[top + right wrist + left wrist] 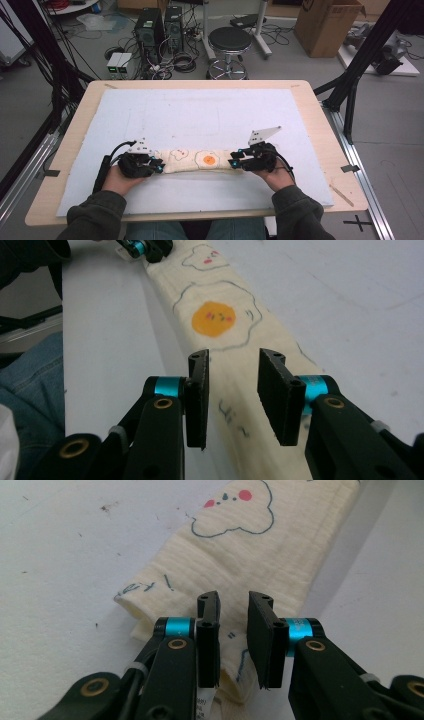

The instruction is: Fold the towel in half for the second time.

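- The left gripper (159,165) sits at the left end of a folded cream towel (200,161); its jaws stand parted over the cloth, pressing nothing.
- The right gripper (234,161) is at the opposite end, jaws likewise apart with the towel (235,390) running between them, unclamped.
- The towel lies as a long narrow strip near the front of the white mat (200,115) on the table (320,145). Lengthwise folding looks done; folding it across appears left.
- Prints: a fried egg (214,318) with a face and a cloud-like outline (232,507). The small blue marks by the ends are too slight to read; no brand legible.
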Demonstrator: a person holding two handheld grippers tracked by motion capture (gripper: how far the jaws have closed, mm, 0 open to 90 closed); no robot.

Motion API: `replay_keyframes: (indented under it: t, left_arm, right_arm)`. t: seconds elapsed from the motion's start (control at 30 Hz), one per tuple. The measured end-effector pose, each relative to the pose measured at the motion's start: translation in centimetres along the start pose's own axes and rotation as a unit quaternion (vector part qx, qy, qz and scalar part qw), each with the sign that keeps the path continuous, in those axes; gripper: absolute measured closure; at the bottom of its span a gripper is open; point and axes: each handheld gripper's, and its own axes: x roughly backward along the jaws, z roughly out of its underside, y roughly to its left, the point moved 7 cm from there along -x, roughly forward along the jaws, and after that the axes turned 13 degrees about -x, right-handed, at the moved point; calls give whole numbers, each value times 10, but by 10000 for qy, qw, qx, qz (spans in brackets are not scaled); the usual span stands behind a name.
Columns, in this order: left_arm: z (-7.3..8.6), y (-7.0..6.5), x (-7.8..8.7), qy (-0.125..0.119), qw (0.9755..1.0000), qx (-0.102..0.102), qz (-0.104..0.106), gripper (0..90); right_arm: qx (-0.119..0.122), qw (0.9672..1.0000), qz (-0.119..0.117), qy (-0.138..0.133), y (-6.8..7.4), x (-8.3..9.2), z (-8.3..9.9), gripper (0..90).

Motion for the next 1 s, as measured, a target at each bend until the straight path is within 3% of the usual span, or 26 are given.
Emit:
replay_keyframes:
  t: [0.13, 0.27, 0.4, 0.5, 0.6, 1.0]
  left_arm:
    - [0, 0, -1, -1, 10000, 9, -14, 743]
    - [1, 1, -1, 13, 10000, -29, -22, 742]
    - [1, 2, 0, 31, 10000, 3, -83, 734]
    - [4, 1, 1, -97, 9998, 84, -133, 731]
    - [8, 1, 3, -222, 9995, 186, -132, 732]
    - [9, -1, 5, -262, 9994, 117, -207, 730]
  right_arm:
    - [41, 10000, 55, 16, 5, -17, -9, 664]
    - [37, 9994, 154, 301, 5, -41, -10, 675]
    - [57, 9983, 225, 541, 1, -51, -2, 674]
    - [82, 9974, 259, 666, -2, -53, 7, 673]
    - [10, 9979, 247, 606, -4, -50, 11, 670]
    - [132, 9987, 278, 408, -8, -41, 20, 646]
